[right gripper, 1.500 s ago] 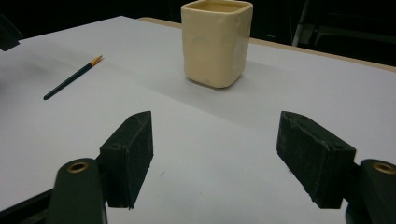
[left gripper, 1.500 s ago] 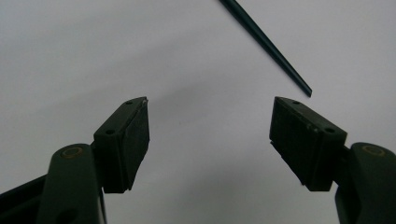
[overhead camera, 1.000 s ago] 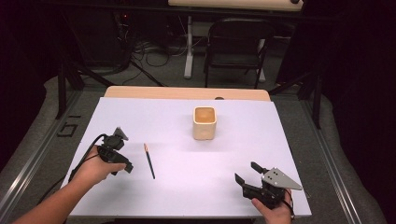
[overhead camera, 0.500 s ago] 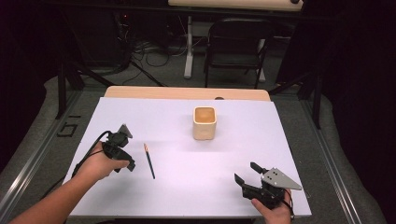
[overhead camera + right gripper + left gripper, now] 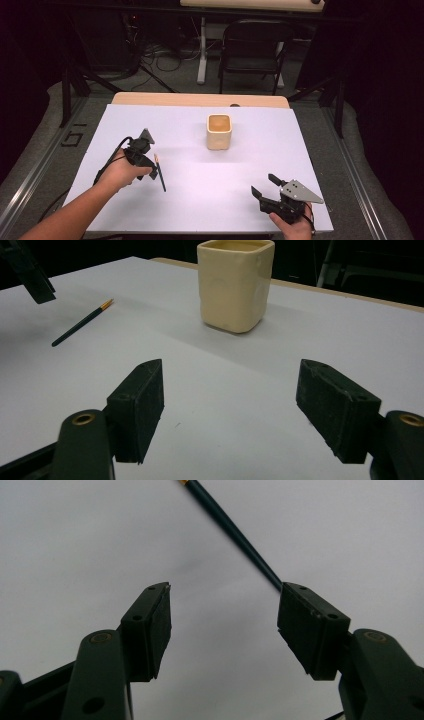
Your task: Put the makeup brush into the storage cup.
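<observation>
A thin dark green brush [image 5: 160, 174] with a gold band and an orange tip lies flat on the white table sheet [image 5: 190, 200], left of centre. My left gripper [image 5: 150, 167] hovers right beside it, tilted down at the table. In the left gripper view my left gripper [image 5: 225, 587] is open; its jaws have just been closing. The brush [image 5: 235, 527] runs from the top edge down behind the right jaw's tip, and nothing is pinched. A cream square cup [image 5: 219, 131] stands upright mid-table. My right gripper [image 5: 265, 185] rests open near the front right edge, facing the cup [image 5: 235, 282].
The right gripper view has the brush [image 5: 80, 324] far left, with a jaw of the other gripper [image 5: 27, 270] above it. A wooden table edge [image 5: 200, 100] runs along the back. A black folding chair [image 5: 252, 47] and cables sit beyond the table.
The left hand has moved right, up to the brush, and its jaws stand narrower. The right gripper and the cup have stayed put.
</observation>
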Demonstrator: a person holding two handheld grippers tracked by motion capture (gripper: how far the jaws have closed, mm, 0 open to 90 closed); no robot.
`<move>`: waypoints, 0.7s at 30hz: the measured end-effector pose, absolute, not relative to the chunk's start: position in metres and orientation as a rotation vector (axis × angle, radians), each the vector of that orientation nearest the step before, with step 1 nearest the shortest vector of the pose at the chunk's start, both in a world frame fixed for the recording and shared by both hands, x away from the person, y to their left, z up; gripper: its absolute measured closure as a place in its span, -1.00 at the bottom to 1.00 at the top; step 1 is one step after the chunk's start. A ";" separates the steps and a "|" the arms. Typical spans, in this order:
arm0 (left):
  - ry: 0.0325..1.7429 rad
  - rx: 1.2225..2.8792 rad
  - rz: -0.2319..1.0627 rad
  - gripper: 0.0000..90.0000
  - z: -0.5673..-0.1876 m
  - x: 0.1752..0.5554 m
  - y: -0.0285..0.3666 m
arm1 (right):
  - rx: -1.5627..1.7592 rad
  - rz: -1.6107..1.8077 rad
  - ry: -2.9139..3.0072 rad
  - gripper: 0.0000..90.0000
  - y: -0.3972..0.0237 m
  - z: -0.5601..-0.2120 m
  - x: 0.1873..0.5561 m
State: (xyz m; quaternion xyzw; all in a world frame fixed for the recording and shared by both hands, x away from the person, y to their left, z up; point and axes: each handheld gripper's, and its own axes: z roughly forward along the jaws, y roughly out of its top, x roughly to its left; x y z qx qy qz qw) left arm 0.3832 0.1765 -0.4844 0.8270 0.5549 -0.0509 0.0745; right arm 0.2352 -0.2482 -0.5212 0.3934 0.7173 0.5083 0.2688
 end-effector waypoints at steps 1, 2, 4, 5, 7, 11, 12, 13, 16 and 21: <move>1.663 2.478 -0.158 -0.12 -0.485 0.385 0.174 | 1.062 1.370 1.935 -0.40 -0.248 -0.521 0.235; 1.667 2.473 -0.150 -0.12 -0.486 0.386 0.172 | 1.060 1.371 1.934 -0.40 -0.248 -0.521 0.235; 1.664 2.475 -0.157 -0.11 -0.485 0.388 0.171 | 1.059 1.373 1.933 -0.39 -0.248 -0.521 0.235; 1.667 2.466 -0.152 -0.11 -0.486 0.388 0.170 | 1.059 1.373 1.933 -0.39 -0.248 -0.521 0.235; 1.668 2.466 -0.155 -0.09 -0.486 0.390 0.168 | 1.058 1.372 1.934 -0.40 -0.248 -0.521 0.235; 1.680 2.447 -0.167 -0.05 -0.487 0.395 0.165 | 1.058 1.373 1.934 -0.40 -0.248 -0.521 0.236; 1.681 2.448 -0.172 -0.05 -0.487 0.396 0.165 | 1.057 1.373 1.934 -0.40 -0.248 -0.521 0.235; 1.681 2.448 -0.172 -0.04 -0.487 0.396 0.165 | 1.057 1.373 1.934 -0.40 -0.248 -0.521 0.235; 1.684 2.446 -0.164 -0.02 -0.488 0.398 0.163 | 1.057 1.373 1.934 -0.40 -0.248 -0.521 0.236; 1.693 2.442 -0.166 0.00 -0.490 0.401 0.162 | 1.060 1.372 1.936 -0.40 -0.248 -0.521 0.236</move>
